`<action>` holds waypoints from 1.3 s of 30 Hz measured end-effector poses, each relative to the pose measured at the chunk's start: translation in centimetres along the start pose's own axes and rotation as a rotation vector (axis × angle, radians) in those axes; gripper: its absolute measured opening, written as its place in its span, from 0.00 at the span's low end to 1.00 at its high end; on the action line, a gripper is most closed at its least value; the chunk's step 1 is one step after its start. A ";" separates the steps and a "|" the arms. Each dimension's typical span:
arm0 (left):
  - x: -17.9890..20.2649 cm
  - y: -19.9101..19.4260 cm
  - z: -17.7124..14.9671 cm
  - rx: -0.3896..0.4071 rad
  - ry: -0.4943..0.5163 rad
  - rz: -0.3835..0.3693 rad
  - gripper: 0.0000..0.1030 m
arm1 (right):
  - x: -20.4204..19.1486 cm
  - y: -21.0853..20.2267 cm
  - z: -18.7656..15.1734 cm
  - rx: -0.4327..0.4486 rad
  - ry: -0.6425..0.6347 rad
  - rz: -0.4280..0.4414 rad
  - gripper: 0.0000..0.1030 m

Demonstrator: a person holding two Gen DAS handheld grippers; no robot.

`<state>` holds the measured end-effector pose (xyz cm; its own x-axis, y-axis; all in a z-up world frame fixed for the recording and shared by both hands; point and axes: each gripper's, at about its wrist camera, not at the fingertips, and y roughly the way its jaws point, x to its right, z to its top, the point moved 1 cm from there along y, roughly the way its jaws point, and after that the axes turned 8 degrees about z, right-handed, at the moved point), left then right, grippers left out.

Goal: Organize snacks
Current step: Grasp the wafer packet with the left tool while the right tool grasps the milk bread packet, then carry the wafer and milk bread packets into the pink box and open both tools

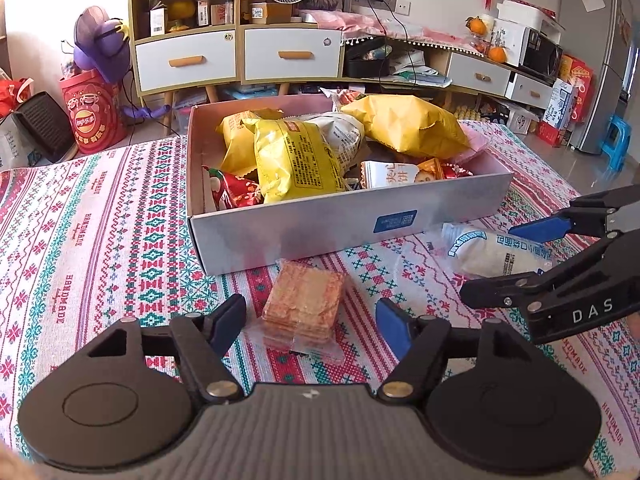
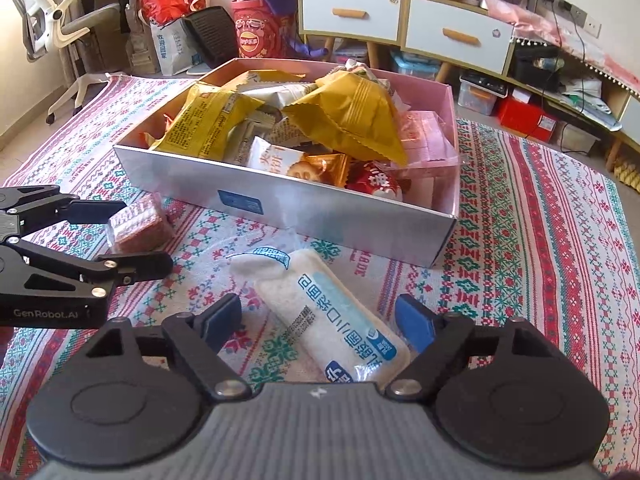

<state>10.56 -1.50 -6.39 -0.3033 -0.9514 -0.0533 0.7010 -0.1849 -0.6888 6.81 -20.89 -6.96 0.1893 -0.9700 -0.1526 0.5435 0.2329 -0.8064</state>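
Note:
A clear-wrapped stack of orange biscuits (image 1: 304, 300) lies on the patterned cloth just in front of the white snack box (image 1: 320, 232). My left gripper (image 1: 312, 324) straddles it, open, with a gap to each pad. To the right lies a white pastry packet with blue print (image 2: 320, 320), and my right gripper (image 2: 320, 322) stands open around it, its right pad close to the wrapper's edge. Each gripper shows in the other view: the right gripper (image 1: 508, 260) and the left gripper (image 2: 128, 236). The box (image 2: 320, 208) holds several yellow, red and white snack bags.
The striped cloth (image 1: 100, 220) covers the low table around the box. Beyond it stand a wooden drawer cabinet (image 1: 240, 52), a red bucket (image 1: 90, 114), a microwave (image 1: 536, 54), a fridge (image 1: 600, 60) and a blue stool (image 1: 618, 140). A white office chair (image 2: 52, 20) stands far left.

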 end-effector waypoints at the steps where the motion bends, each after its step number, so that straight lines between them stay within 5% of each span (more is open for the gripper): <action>1: 0.1 0.0 0.1 -0.007 -0.003 0.002 0.72 | -0.1 0.0 0.0 0.000 -0.002 0.002 0.76; 13: 1.2 0.0 0.5 -0.054 -0.022 0.025 0.54 | -2.0 -0.3 0.1 -0.007 -0.046 0.043 0.52; 24: 1.7 -0.1 0.6 -0.076 -0.030 0.042 0.52 | -3.1 -0.4 0.5 -0.019 -0.046 0.072 0.22; 39: 1.8 -1.1 1.1 -0.092 -0.027 0.011 0.51 | -2.9 -1.6 1.1 -0.022 0.022 0.111 0.17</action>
<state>9.95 -3.29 -4.98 -0.2777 -0.9597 -0.0423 0.6414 -0.1525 -0.7519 6.27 -18.35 -4.59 0.2288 -0.9397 -0.2541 0.5020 0.3375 -0.7963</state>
